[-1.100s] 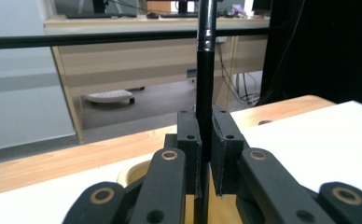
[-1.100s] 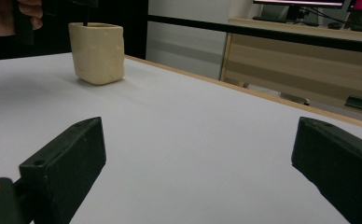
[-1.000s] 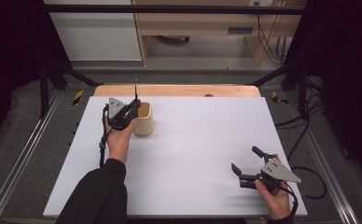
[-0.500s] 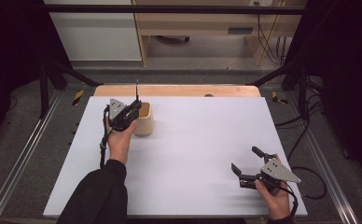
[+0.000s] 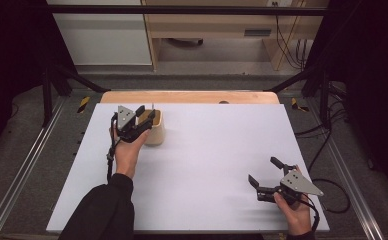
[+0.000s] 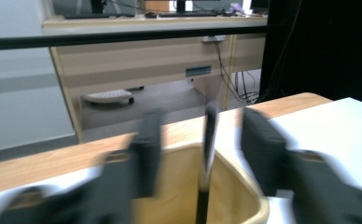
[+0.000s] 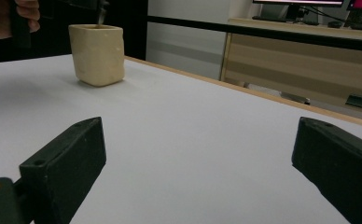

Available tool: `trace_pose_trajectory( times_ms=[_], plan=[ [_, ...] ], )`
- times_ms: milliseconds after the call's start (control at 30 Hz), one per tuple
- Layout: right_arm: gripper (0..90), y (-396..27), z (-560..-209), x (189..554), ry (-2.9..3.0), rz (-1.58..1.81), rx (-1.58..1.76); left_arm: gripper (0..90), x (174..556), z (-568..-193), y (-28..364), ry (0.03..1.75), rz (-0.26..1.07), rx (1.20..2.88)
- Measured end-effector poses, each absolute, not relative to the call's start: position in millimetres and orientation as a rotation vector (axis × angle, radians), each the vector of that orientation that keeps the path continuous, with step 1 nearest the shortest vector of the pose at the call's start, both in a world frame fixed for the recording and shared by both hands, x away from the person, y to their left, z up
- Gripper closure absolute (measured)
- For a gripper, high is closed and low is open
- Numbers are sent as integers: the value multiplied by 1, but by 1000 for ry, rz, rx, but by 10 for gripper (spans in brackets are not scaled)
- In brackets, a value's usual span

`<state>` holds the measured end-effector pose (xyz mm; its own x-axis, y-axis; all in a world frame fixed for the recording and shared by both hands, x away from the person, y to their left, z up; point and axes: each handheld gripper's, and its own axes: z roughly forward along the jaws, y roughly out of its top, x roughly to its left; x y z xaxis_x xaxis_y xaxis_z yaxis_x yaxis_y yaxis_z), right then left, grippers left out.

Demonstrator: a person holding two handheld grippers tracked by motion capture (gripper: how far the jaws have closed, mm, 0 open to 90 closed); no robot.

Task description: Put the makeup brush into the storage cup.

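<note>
The left hand [image 5: 127, 150] reaches fwd over the white table [image 5: 207, 165], forearm in a dark sleeve [image 5: 104, 210] coming up from the bottom edge. It holds the left gripper [image 5: 146, 118] right at the near-left rim of a cream-coloured holder [image 5: 155, 131], which stands upright near the table's far-left corner. In the left gripper view the jaws are parted w/ a thin dark upright rod [image 6: 209, 154] standing between them, its lower end inside the holder's opening; the jaws look clear of it on both sides, though blur makes contact hard to judge.

The right hand [image 5: 294, 212] sits low at the near-right edge, wrist turned so the right gripper [image 5: 266, 172] points left & slightly away across the table. Its jaws are spread wide w/ nothing between them, just bare tabletop. From the right gripper view the holder is well apart, far-left.
</note>
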<state>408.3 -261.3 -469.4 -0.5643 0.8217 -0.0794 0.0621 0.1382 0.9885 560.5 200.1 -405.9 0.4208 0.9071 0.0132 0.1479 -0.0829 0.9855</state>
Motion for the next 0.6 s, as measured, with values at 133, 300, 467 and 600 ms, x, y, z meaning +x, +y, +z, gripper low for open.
trace_pose_trajectory(
  times_ms=[133, 300, 467, 600],
  plan=[
    [32, -260, -470, 409, 1772, 1485, 851, 153, 553, -404, 199, 970, 851, 1547],
    [32, -260, -470, 408, 1772, 1483, 854, 104, 549, -403, 198, 945, 843, 1559],
    [32, -260, -470, 409, 1773, 1483, 850, 78, 549, -403, 198, 937, 825, 1553],
    [31, -260, -470, 408, 1769, 1489, 856, 69, 548, -403, 198, 915, 824, 1568]
  ],
)
